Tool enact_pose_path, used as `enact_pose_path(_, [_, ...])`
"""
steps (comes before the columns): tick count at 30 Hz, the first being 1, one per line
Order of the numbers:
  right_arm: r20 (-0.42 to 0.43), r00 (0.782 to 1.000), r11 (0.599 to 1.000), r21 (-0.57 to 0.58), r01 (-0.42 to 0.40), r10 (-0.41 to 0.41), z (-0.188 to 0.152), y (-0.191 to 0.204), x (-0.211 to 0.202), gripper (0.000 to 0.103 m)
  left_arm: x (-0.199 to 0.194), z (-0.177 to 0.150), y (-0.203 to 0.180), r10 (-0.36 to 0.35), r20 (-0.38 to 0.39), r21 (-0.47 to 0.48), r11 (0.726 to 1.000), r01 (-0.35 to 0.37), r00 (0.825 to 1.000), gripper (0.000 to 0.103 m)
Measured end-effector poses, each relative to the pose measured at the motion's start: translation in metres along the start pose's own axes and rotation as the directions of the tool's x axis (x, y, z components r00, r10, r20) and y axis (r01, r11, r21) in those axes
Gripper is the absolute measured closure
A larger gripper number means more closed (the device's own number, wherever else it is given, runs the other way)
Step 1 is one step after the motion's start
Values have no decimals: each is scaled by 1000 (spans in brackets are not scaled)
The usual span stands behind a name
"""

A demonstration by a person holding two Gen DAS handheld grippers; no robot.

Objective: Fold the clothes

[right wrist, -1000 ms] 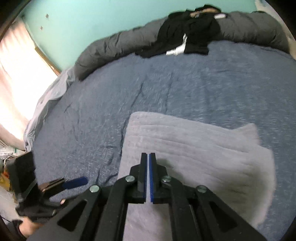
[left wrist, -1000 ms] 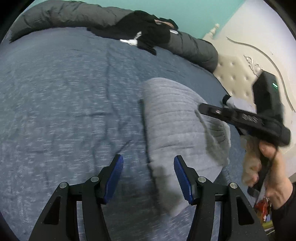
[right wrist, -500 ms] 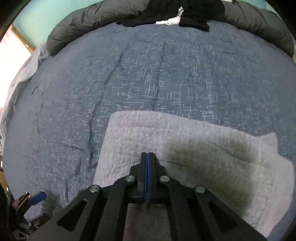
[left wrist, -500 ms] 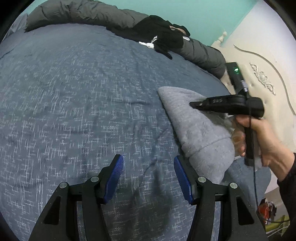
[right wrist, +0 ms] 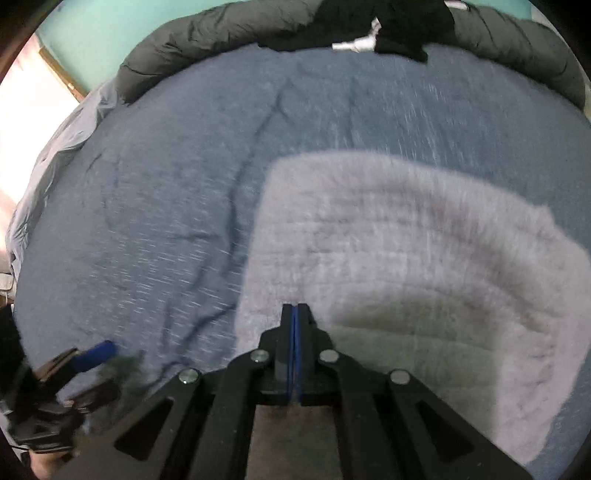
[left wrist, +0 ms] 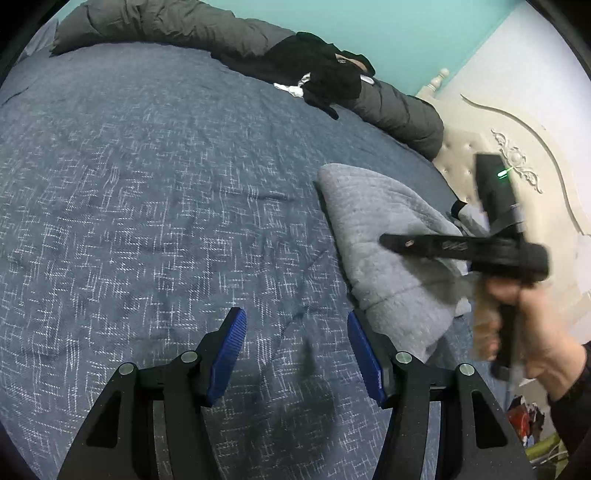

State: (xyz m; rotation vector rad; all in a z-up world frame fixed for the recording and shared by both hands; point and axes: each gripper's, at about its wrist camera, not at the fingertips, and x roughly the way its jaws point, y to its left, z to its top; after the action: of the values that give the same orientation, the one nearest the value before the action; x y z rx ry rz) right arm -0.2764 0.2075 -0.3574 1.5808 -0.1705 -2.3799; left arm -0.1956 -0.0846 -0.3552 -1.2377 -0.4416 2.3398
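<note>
A folded grey fleece garment (left wrist: 384, 243) lies on the blue bedspread (left wrist: 147, 206) near the headboard side. My left gripper (left wrist: 295, 343) hangs open over bare bedspread just left of the garment's near corner, nothing between its blue pads (left wrist: 231, 345). In the left wrist view the right gripper (left wrist: 388, 242) reaches across the garment, held by a hand (left wrist: 535, 332). In the right wrist view my right gripper (right wrist: 294, 314) is shut, its tips over the grey garment (right wrist: 406, 251) with no cloth pinched. The left gripper (right wrist: 92, 354) shows at the lower left there.
A rolled dark grey duvet (left wrist: 184, 26) runs along the far edge of the bed with a heap of black clothes (left wrist: 321, 77) on it. A cream tufted headboard (left wrist: 491, 147) stands on the right. Pale sheets (right wrist: 48, 155) hang off the bed's left side.
My left gripper moved left off the grey garment onto bare bedspread, then held still. My right gripper, shut throughout, dropped lower over the garment and tipped further downward.
</note>
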Motion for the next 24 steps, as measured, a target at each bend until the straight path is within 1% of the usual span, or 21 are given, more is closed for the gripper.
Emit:
enact_pose_path(2, [14, 1000, 1000, 11, -18, 18, 0, -2, -6, 103, -2, -1, -1, 1, 2, 6, 1000, -1, 1000, 42])
enact_pose_path(4, [38, 999, 1000, -2, -12, 12, -1, 2, -24, 103, -5, 0, -1, 1, 9, 7, 1000, -1, 1000, 42])
enact_pose_path(7, [85, 996, 999, -30, -22, 25, -9, 7, -56, 103, -5, 0, 0, -3, 8, -1, 1000, 3, 1000, 42])
enact_pose_path(9, [74, 996, 999, -36, -39, 42, -16, 4, -61, 103, -5, -1, -2, -6, 6, 0, 1000, 6, 1000, 42])
enact_pose_path(13, [15, 1000, 1000, -20, -10, 10, -29, -6, -39, 103, -6, -3, -7, -10, 4, 11, 1000, 10, 1000, 42])
enact_pose_path(16, [3, 1000, 1000, -21, 5, -5, -39, -14, -16, 103, -8, -3, -8, -5, 4, 18, 1000, 5, 1000, 42])
enact_pose_path(18, [-1, 1000, 1000, -9, 3, -3, -41, -18, -9, 103, -8, 0, -7, -3, 6, 16, 1000, 3, 1000, 42])
enact_pose_path(22, [35, 999, 1000, 24, -17, 16, -39, -17, -30, 103, -8, 2, -1, 1, 12, -1, 1000, -1, 1000, 42])
enact_pose_path(24, [42, 999, 1000, 20, -23, 23, -41, -13, -37, 103, -9, 2, -1, -2, 14, -4, 1000, 2, 1000, 42])
